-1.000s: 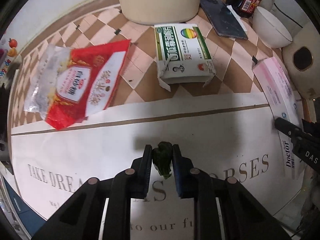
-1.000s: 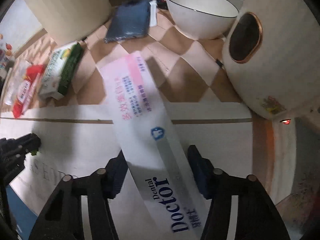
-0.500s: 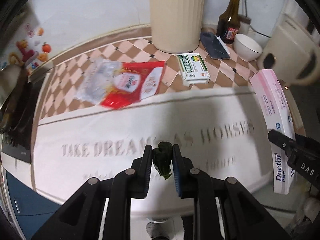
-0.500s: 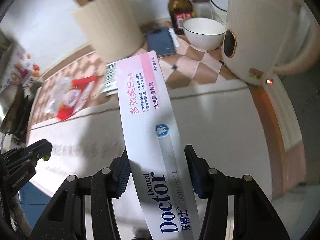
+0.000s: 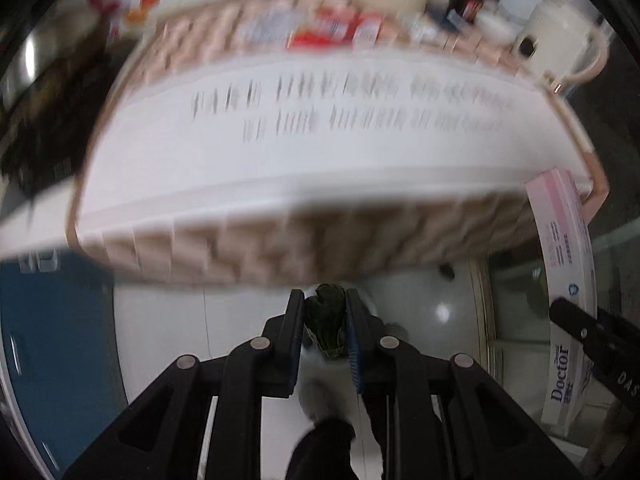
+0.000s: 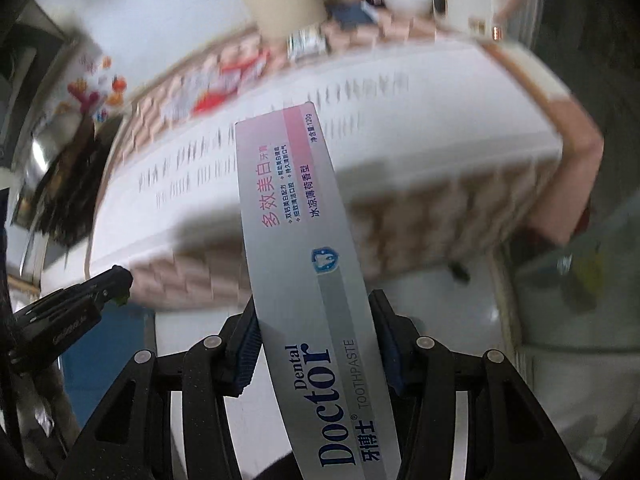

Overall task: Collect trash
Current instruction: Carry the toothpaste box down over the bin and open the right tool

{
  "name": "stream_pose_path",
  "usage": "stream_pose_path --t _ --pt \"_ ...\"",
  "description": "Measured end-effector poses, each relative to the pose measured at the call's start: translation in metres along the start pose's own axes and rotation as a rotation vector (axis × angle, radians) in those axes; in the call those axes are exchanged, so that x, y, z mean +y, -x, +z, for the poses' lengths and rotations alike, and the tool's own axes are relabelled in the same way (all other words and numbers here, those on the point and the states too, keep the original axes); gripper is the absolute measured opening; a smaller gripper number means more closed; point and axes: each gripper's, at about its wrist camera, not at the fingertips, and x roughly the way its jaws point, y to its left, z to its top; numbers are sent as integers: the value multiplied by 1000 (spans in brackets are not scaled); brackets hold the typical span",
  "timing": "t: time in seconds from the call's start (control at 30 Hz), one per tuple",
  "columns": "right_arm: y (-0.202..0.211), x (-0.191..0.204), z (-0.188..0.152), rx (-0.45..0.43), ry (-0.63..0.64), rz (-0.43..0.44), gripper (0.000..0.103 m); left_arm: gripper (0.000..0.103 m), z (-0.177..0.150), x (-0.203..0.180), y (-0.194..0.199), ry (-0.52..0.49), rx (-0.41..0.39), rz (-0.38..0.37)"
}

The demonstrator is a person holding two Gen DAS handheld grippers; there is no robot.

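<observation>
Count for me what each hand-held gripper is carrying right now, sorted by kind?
Toothpaste box, in the right hand-held gripper: 1
Dark green scrap, in the left hand-held gripper: 1
Total: 2

Table edge (image 5: pixel 304 240) ahead (blurred); floor (image 5: pixel 420 300) open below.

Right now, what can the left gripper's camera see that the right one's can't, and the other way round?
Only the left wrist view shows the dark green leafy scrap plainly, pinched in the left gripper. Only the right wrist view shows the toothpaste box face-on, print readable, clamped in the right gripper. Both show the blurred table with its lettered white cloth, the red packet at its far side, and each other's gripper.
</observation>
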Motion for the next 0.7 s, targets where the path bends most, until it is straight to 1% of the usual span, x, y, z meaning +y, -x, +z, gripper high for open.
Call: stream_pose_path --t 0.07,0.1,0.17,0.2,0.23,0.27,0.3,0.37,0.4,0.47,0.5,0.57,0.63,0.7 --pt "-21 -4 -29 63 -4 6 53 17 -19 5 -30 16 71 6" --pt "-35 -7 -43 97 -9 9 53 17 -30 9 -56 32 126 3" --pt "-66 -14 -66 158 -21 17 53 17 -45 13 -97 59 200 -2" --pt "-89 -19 -79 198 -27 20 53 17 -53 15 -126 76 247 -10" --pt "-113 -25 -91 234 -35 22 53 17 -59 18 -154 101 285 -24" --pt "-145 -32 -105 279 -45 24 53 17 -67 21 -191 128 327 -31" --pt "-177 -41 -117 319 -57 27 53 17 -72 22 -217 142 358 -29" --pt "-232 -56 -135 379 -89 34 53 17 -87 28 -288 201 430 -58" --pt "-275 -67 -149 427 -111 43 53 17 -93 30 -321 222 466 -70" --pt "-329 -78 -162 476 -128 47 53 17 -104 32 -377 257 523 -97" --pt "-368 -85 -174 520 -130 51 53 17 -108 32 -397 265 539 -96" --pt "-416 -93 -188 563 -145 62 53 19 -116 32 -434 263 554 -101" --pt "-452 -97 -199 594 -136 59 53 20 -121 27 -462 240 565 -97" --pt "-483 -97 -208 634 -114 72 53 20 -124 20 -481 200 574 -74"
